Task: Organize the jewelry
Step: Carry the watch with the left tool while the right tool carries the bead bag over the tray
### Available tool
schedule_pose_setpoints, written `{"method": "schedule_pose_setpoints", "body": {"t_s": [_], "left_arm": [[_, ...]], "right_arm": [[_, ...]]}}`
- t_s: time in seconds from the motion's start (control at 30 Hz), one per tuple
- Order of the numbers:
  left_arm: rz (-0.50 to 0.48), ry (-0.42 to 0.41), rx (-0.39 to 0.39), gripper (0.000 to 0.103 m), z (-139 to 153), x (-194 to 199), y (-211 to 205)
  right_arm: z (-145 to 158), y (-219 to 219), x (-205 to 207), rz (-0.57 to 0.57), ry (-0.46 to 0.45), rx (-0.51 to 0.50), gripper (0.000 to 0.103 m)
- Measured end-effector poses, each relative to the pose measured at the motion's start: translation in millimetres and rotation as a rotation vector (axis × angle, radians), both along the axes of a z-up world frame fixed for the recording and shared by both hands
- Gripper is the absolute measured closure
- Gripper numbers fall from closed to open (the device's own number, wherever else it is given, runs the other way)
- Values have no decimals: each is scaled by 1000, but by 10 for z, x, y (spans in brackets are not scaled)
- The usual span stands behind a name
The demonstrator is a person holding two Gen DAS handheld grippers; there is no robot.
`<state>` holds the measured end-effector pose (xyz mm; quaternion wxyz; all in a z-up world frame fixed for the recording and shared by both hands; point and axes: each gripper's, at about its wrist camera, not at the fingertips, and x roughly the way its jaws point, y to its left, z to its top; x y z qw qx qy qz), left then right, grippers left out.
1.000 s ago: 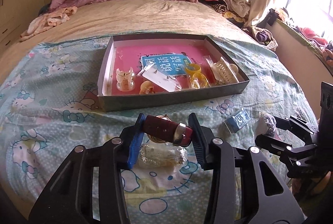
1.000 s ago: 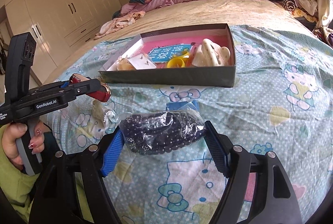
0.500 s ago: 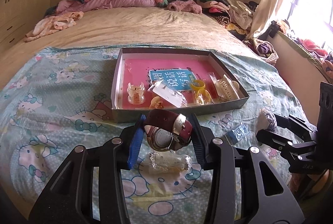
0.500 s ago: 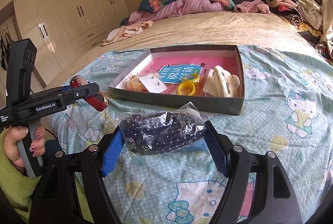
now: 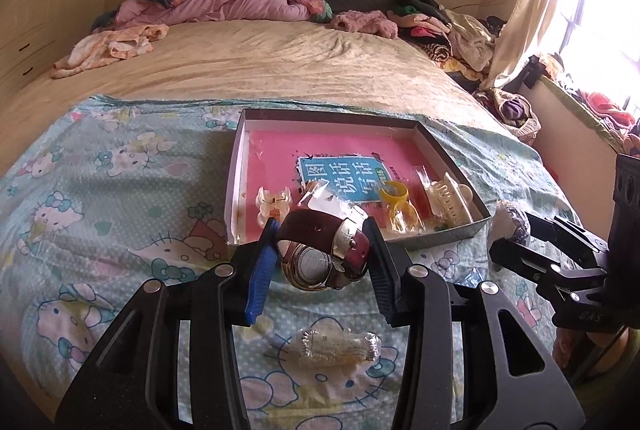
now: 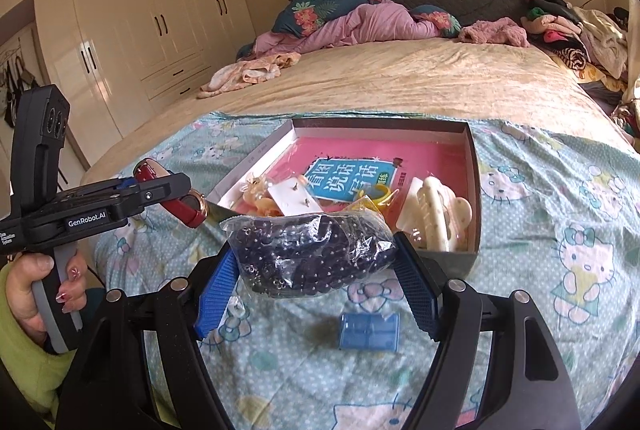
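My left gripper is shut on a dark red strap watch, held above the bed just in front of the shallow grey box. The watch also shows in the right wrist view. My right gripper is shut on a clear bag of dark purple beads, held above the bedspread before the box's near wall. The box holds a pink book, hair clips, yellow rings and an earring card.
A bagged silver piece lies on the Hello Kitty bedspread under the left gripper. A small blue case lies under the right gripper. Clothes pile at the bed's head and right side. A wardrobe stands at left.
Both grippers have risen and moved toward the box with their loads. The watch has tilted so that its face shows.
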<state>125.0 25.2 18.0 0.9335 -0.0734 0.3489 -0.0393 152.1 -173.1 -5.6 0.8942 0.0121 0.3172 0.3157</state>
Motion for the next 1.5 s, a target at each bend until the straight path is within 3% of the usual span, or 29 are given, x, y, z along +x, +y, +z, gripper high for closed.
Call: {"method": "schedule_pose_setpoints", "body": {"t_s": [0.53, 1.5], "left_arm": [[-3, 28, 8, 69, -70, 357, 30], [-9, 16, -15, 68, -277, 1094, 12]], "right_arm": [[33, 182, 326, 15, -44, -34, 30], [-203, 334, 804, 0, 8, -80, 30]]}}
